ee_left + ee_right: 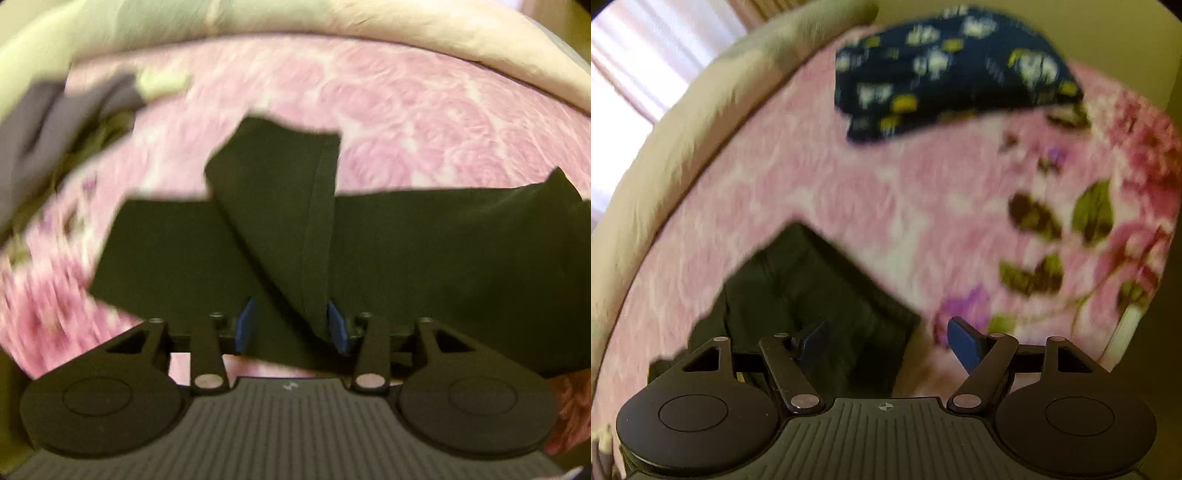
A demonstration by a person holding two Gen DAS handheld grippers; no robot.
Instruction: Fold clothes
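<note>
Left gripper point(291, 326): jaws spread, blue pads point(246, 325) on either side of a raised fold of the garment; the fold runs up between them and lies against the right-side pad, but I see no pinch.
Right gripper point(888, 345): jaws wide apart, nothing between them; one pad over the garment's edge, the other over bare blanket.
Garment point(406, 251): dark, plain cloth lying spread on the blanket straight ahead of both grippers; in the left wrist view a flap with a stitched hem point(314, 229) stands up from the flat part, ending in a point between the jaws.
Handling (judged): light, limp, no stiffness; it will drape and sag from whatever point is held, and a thin layer may slip from smooth pads. Not fragile.
Hold points (judged): hem or corners, where the cloth is doubled and thicker; one corner per gripper keeps an edge taut for a clean fold.
Blanket point(849, 177): pink, floral, fuzzy; likely to drag on the cloth if slid.
Far: navy patterned cloth point(945, 70) lying well apart; cream bedding point(443, 33) along the far edge.
Image quality: both views blurred.
</note>
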